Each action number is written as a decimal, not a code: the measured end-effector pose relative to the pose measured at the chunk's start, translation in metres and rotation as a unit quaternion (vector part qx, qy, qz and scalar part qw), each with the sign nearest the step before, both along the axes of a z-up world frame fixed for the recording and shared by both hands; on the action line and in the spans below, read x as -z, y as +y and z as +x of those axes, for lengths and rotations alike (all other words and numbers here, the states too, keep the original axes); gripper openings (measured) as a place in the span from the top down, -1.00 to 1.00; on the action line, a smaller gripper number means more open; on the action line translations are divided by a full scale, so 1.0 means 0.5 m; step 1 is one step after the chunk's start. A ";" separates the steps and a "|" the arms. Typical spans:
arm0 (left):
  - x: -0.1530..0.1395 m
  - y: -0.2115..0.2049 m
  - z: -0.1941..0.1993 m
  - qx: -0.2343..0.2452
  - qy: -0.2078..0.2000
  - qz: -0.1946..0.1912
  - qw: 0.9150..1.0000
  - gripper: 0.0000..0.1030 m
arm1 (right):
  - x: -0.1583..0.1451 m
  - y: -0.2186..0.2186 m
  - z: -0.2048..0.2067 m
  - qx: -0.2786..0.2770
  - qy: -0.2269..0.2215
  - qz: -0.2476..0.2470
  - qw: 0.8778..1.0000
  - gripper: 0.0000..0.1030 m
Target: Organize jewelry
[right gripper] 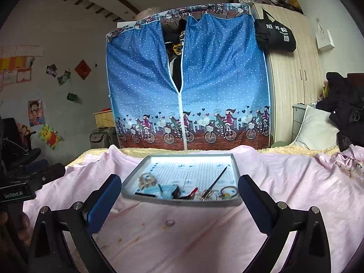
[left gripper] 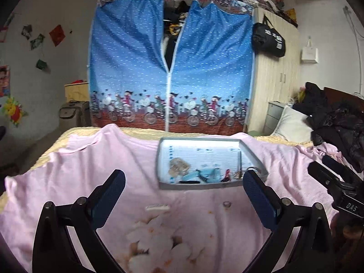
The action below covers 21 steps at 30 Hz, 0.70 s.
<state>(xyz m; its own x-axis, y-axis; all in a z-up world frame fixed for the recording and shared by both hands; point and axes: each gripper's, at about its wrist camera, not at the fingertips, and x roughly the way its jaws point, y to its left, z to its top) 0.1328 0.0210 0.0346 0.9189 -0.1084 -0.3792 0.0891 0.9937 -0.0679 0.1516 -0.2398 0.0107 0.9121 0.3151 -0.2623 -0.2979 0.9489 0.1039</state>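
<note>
Both grippers wide open and empty over the bed; loose jewelry remains outside the tray.

Your left gripper (left gripper: pixel 184 195) and right gripper (right gripper: pixel 179 195) each hover with jaws spread fully, holding nothing, above the pink bedsheet (right gripper: pixel 295 182). The shallow grey rectangular tray (right gripper: pixel 235 166) lies flat on the sheet ahead, with small jewelry pieces bunched along its near edge; individual items are too blurred to name. One small metallic ring (right gripper: pixel 170 222) lies on the sheet just in front of the tray, between your right gripper's fingers; a slim white bar-shaped clip (left gripper: pixel 157 208) lies to its left. Judgement: the ring is light, rigid and slippery, and the soft sheet will give under it. Pinch across its band, low, and close slowly so it doesn't squirt out.
</note>
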 end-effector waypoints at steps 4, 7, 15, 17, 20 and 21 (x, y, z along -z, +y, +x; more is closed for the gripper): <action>0.015 0.026 -0.057 -0.031 0.019 -0.009 0.999 -0.97 | 0.021 0.018 -0.048 -0.013 0.021 0.005 1.000 -1.00; 0.038 0.041 -0.074 -0.051 0.060 -0.019 0.997 -0.97 | 0.042 0.042 -0.065 -0.022 0.048 -0.012 0.999 -1.00; 0.087 0.038 -0.059 -0.077 0.151 -0.012 0.985 -0.97 | 0.096 0.088 -0.051 -0.029 0.131 -0.053 0.990 -1.00; 0.088 0.038 -0.056 -0.077 0.157 -0.010 0.985 -0.97 | 0.104 0.084 -0.054 -0.024 0.139 -0.049 0.989 -1.00; 0.096 0.032 -0.040 -0.071 0.182 -0.003 0.981 -0.97 | 0.112 0.074 -0.045 -0.014 0.156 -0.042 0.987 -1.00; 0.100 0.035 -0.029 -0.068 0.193 0.000 0.979 -0.97 | 0.114 0.070 -0.041 -0.011 0.163 -0.040 0.986 -1.00</action>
